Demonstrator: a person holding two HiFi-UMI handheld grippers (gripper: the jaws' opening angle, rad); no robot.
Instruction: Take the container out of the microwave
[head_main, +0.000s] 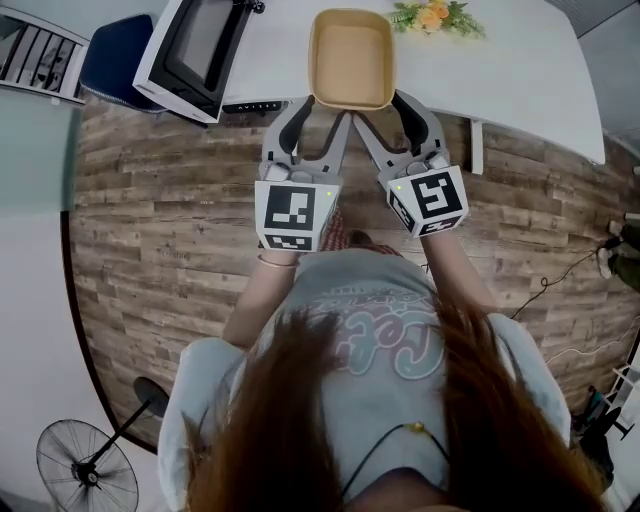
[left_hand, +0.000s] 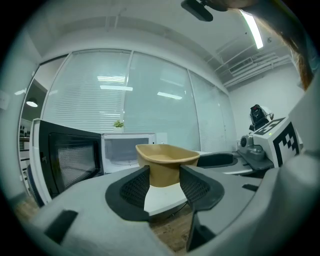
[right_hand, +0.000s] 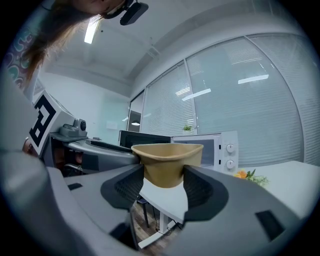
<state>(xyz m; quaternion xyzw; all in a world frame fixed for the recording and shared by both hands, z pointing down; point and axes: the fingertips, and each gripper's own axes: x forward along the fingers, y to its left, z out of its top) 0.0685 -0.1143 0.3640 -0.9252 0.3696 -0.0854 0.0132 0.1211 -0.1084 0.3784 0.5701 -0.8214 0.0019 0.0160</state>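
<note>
A tan, empty, rectangular container (head_main: 352, 58) is held up over the near edge of the white table (head_main: 520, 70). My left gripper (head_main: 318, 112) is shut on its near left corner and my right gripper (head_main: 390, 108) on its near right corner. In the left gripper view the container (left_hand: 165, 159) sits between the black pads (left_hand: 136, 189) of the left gripper (left_hand: 165, 187). The right gripper view shows the container (right_hand: 169, 161) clamped the same way in the right gripper (right_hand: 162, 189). The white microwave (head_main: 195, 45) stands at the table's left with its door (left_hand: 65, 160) swung open.
A bunch of orange flowers (head_main: 437, 15) lies at the table's far side, right of the container. A blue chair (head_main: 115, 55) stands left of the microwave. A floor fan (head_main: 85, 465) stands on the wooden floor at the lower left, cables at the right.
</note>
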